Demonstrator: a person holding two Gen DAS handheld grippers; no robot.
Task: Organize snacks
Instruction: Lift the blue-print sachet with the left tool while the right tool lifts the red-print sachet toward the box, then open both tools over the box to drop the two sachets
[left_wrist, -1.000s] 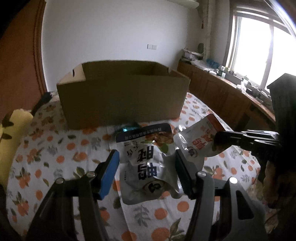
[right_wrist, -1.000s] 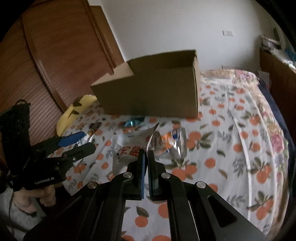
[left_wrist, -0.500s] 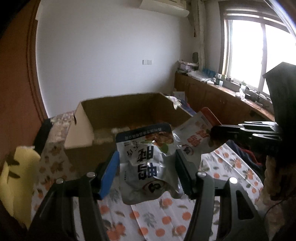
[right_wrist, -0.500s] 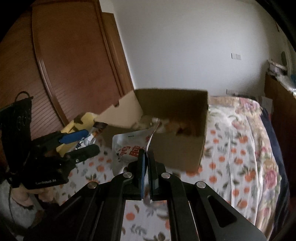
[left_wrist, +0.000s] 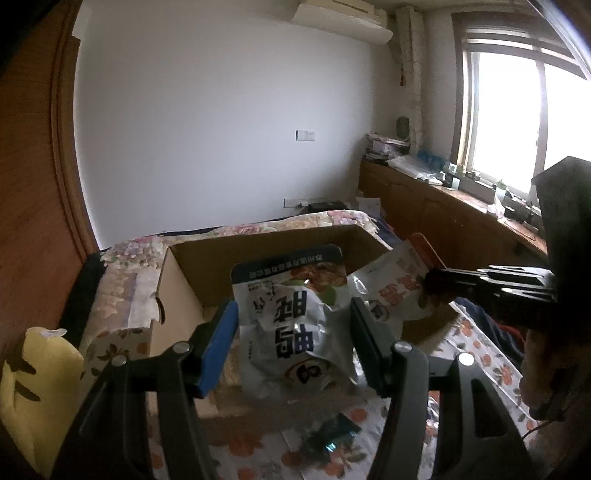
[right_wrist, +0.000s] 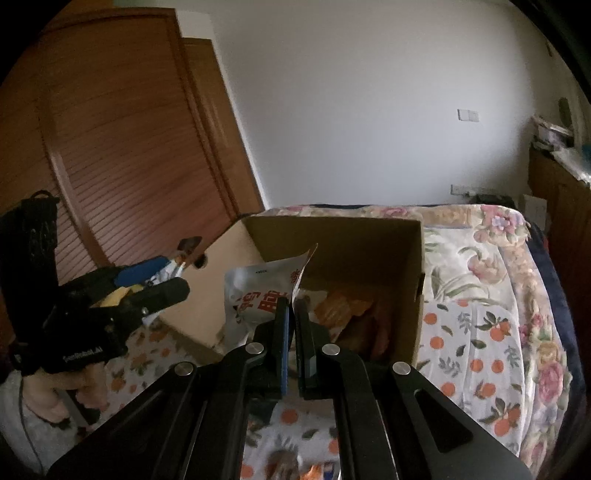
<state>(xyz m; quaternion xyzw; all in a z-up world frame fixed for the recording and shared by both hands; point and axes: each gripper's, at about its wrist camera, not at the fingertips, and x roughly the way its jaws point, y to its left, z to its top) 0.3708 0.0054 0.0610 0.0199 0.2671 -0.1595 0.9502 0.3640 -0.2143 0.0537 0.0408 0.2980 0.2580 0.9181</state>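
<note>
Snack pouch, silver with blue print, sits clamped between the jaws of the left gripper, held above the near wall of the box. Its lower edge is crumpled and partly masked by the jaw arms. A second pouch, silver with red print, is pinched at one thin edge by the fully closed jaws of the right gripper; it hangs over the open box, and its lower part is hidden behind the fingers. In the left view this pouch is cut off by the right gripper at its corner.

The box stands on a bed with an orange-print cover. Inside the box, orange packets show dimly; their number cannot be determined. A dark wrapper lies on the bed in front of the box, blurred. A yellow cushion is cut off at the left edge. The hand carrying the left gripper is only partly visible.
</note>
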